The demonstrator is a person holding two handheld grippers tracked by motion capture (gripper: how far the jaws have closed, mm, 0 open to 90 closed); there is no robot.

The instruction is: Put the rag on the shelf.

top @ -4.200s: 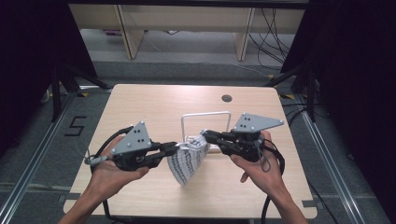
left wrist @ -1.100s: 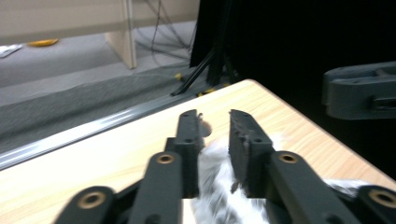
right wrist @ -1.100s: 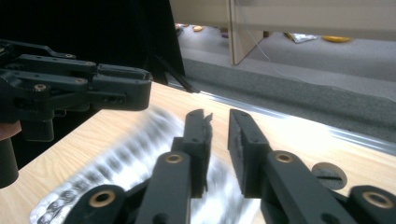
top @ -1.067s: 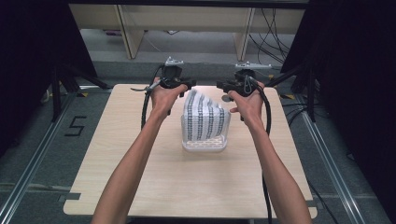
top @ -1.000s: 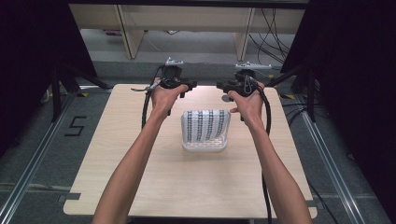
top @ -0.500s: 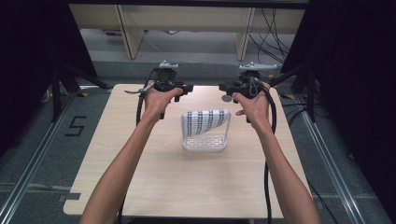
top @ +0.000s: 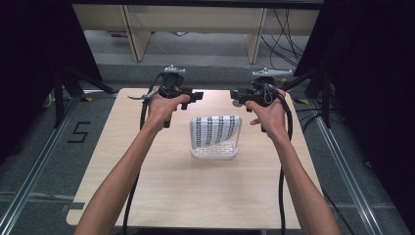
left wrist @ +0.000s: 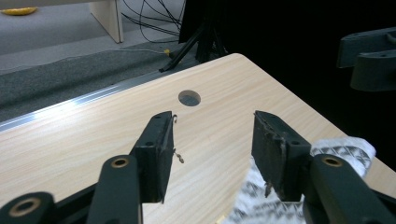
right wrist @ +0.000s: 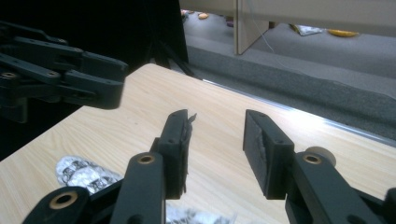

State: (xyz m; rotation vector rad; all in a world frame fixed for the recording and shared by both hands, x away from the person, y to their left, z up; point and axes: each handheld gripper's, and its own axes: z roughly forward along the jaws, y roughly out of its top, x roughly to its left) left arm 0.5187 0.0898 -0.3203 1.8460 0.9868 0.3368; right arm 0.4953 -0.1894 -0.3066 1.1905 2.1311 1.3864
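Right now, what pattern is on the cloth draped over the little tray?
White cloth with rows of small black marks, clearest in the high view.

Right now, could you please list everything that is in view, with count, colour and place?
cloth: one, white with black pattern, draped over the tray at mid-table
tray: one, clear, middle of the table
table: one, light wood, with a round hole near its far edge
number mark: one, black, floor at left
left gripper: one, black, open, nothing between the jaws
right gripper: one, black, open, nothing between the jaws
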